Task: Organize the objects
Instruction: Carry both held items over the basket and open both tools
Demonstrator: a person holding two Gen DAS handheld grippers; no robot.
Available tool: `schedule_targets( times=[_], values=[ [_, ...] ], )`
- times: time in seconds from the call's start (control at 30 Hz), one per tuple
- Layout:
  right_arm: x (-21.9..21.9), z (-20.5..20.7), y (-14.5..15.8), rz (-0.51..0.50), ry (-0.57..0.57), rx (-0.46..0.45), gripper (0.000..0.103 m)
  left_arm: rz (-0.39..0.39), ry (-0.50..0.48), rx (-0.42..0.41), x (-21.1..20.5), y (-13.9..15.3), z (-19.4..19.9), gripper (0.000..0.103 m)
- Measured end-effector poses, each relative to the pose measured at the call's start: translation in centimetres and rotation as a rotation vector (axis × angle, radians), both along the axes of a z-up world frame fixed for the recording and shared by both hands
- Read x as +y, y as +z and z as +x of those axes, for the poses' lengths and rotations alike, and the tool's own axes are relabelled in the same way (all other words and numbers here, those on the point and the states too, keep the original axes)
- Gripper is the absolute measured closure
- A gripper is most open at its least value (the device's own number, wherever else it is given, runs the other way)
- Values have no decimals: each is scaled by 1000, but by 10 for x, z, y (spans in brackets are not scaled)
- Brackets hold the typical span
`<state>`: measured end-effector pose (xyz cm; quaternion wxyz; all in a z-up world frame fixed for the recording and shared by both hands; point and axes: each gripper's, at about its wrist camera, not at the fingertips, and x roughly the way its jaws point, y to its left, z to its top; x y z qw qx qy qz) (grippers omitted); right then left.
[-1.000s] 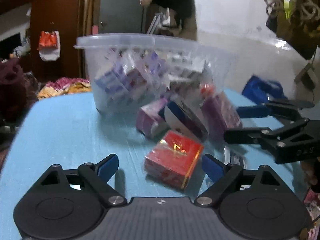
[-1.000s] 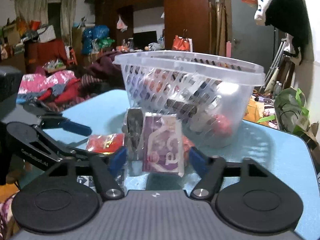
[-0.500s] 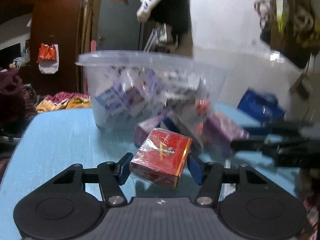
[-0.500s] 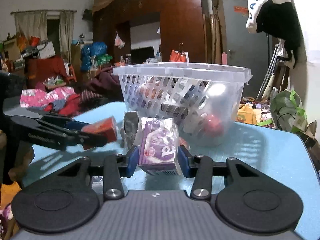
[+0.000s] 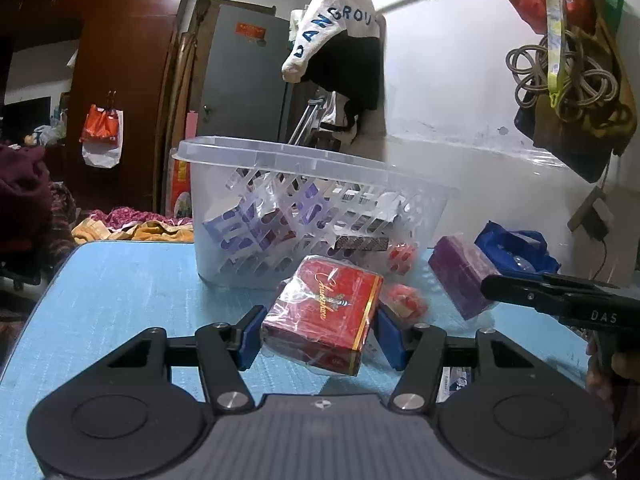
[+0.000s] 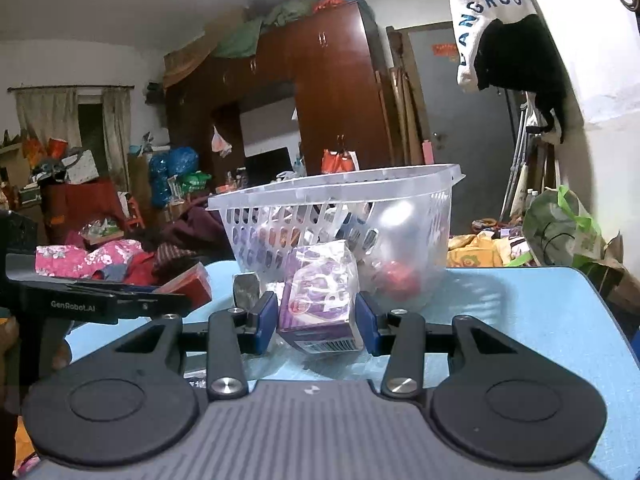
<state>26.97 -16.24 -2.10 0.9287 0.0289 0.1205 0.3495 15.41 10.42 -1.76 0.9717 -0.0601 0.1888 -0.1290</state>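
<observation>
- The left gripper [image 5: 318, 334] is closed on a red box [image 5: 325, 314] wrapped in clear film, one blue pad pressed on each side. The box sits tilted and appears raised off the blue table [image 5: 120, 292].
- The right gripper [image 6: 317, 322] is clamped on a purple box [image 6: 318, 300], also film-wrapped, with its barcode end facing the camera. It too seems lifted clear of the table.
- In the left wrist view, the purple box shows at about 3 o'clock from the red box, held at the tip of the right tool's black fingers.
- In the right wrist view, the red box appears at about 9 o'clock from the purple box, held in the other tool.
- A clear plastic basket [image 5: 304, 216] with slotted walls stands on the table at 12 o'clock, just behind both held boxes. It already holds many small packets and boxes, seen through its walls.
- A small red packet [image 5: 404, 300] lies on the table just beside the basket's base, at 2 o'clock from the red box. A dark foil packet [image 6: 246, 288] lies at 10 o'clock from the purple box.
- Both boxes are gripped across their sides and held in front of the basket, probably so each can be carried over the rim and dropped in with the rest.
- The rim stands higher than both boxes, so they likely need raising further first.
</observation>
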Motion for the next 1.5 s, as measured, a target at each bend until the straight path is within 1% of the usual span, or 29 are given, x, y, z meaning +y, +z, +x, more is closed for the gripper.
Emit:
schedule_targets(
  times=[0.8, 0.83, 0.9, 0.97, 1.0, 1.03, 1.1, 1.17, 1.23, 1.27, 1.3, 1.33, 1.37, 1.4, 1.43, 1.47, 1.5],
  values=[
    [-4, -3, 1, 21, -2, -34, 57, -19, 13, -44, 4, -1, -7, 43],
    [-5, -4, 1, 24, 1, -41, 57, -22, 14, -50, 5, -1, -9, 43],
    [-6, -10, 4, 28, 14, -74, 57, -64, 27, -81, 8, 2, -14, 43],
    [-11, -15, 16, 80, 71, -83, 57, -167, -21, -108, 16, 12, -16, 43],
    [-12, -16, 28, 109, 94, -99, 57, -191, -35, -124, 18, 20, -13, 43],
    [-9, -16, 42, 109, 98, -123, 57, -200, -24, -149, 16, 34, -9, 43],
    [5, -7, 73, 60, 59, -179, 56, -197, 5, -182, 11, 63, 6, 43],
    [26, 13, 98, -25, 23, -201, 56, -162, 45, -182, 3, 89, 31, 43],
    [49, 44, 112, -99, -5, -169, 56, -158, 87, -136, -1, 103, 60, 43],
    [57, 56, 114, -123, -9, -154, 56, -160, 83, -109, -2, 106, 76, 43],
    [66, 69, 113, -141, -16, -141, 55, -172, 65, -79, -2, 105, 90, 40],
    [74, 79, 113, -164, -26, -138, 53, -182, 48, -50, -3, 102, 103, 35],
    [78, 84, 112, -182, -38, -126, 44, -188, 56, -26, -2, 98, 113, 23],
    [81, 87, 111, -189, -51, -107, 39, -186, 88, -6, -1, 95, 119, 17],
    [81, 85, 111, -186, -54, -105, 26, -176, 127, 12, 0, 92, 121, 17],
    [76, 77, 110, -174, -56, -120, 16, -167, 148, 15, 2, 90, 118, 17],
    [66, 65, 108, -147, -59, -141, 12, -168, 145, 3, 3, 87, 109, 17]
  ],
)
